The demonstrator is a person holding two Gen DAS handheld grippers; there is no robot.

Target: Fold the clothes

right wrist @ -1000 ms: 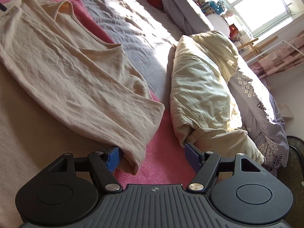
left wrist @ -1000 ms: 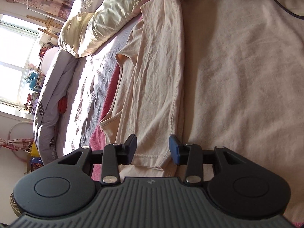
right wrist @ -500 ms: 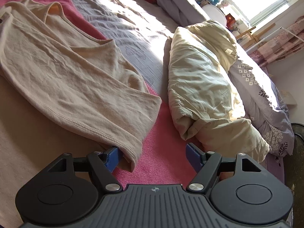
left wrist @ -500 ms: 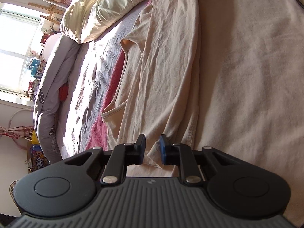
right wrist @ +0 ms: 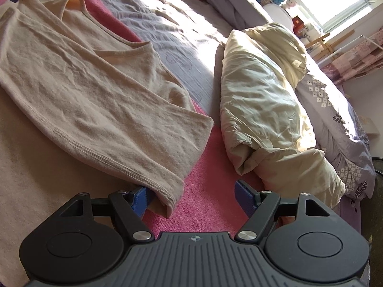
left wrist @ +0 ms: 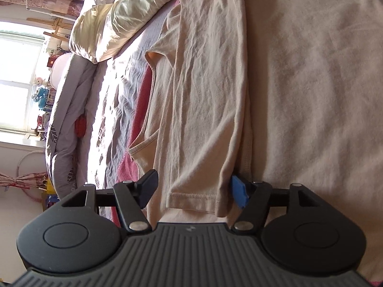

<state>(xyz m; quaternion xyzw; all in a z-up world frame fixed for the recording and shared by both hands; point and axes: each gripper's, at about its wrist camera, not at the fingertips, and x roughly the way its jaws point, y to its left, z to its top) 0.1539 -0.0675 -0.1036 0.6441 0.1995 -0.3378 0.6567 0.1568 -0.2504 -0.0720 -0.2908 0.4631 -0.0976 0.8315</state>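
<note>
A beige T-shirt (left wrist: 311, 76) lies flat on the bed, with its top part folded over the body as a long flap (left wrist: 203, 95). In the left wrist view my left gripper (left wrist: 195, 190) is open, its jaws standing either side of the flap's sleeve end and hem. In the right wrist view the same flap (right wrist: 91, 95) lies ahead, and my right gripper (right wrist: 195, 198) is open, with the flap's other sleeve corner resting against the left fingertip (right wrist: 141, 199). Neither gripper holds cloth.
A pink towel (right wrist: 205, 205) lies under the shirt on a grey quilt (right wrist: 172, 31). A rolled cream duvet (right wrist: 268, 100) and a grey floral blanket (right wrist: 340, 119) lie beside it. A window (left wrist: 16, 83) and cluttered shelf are beyond the bed.
My left gripper closed almost fully on the flap's hem half a second ago and has now opened wide, letting it go. The right gripper stayed open and barely moved.
</note>
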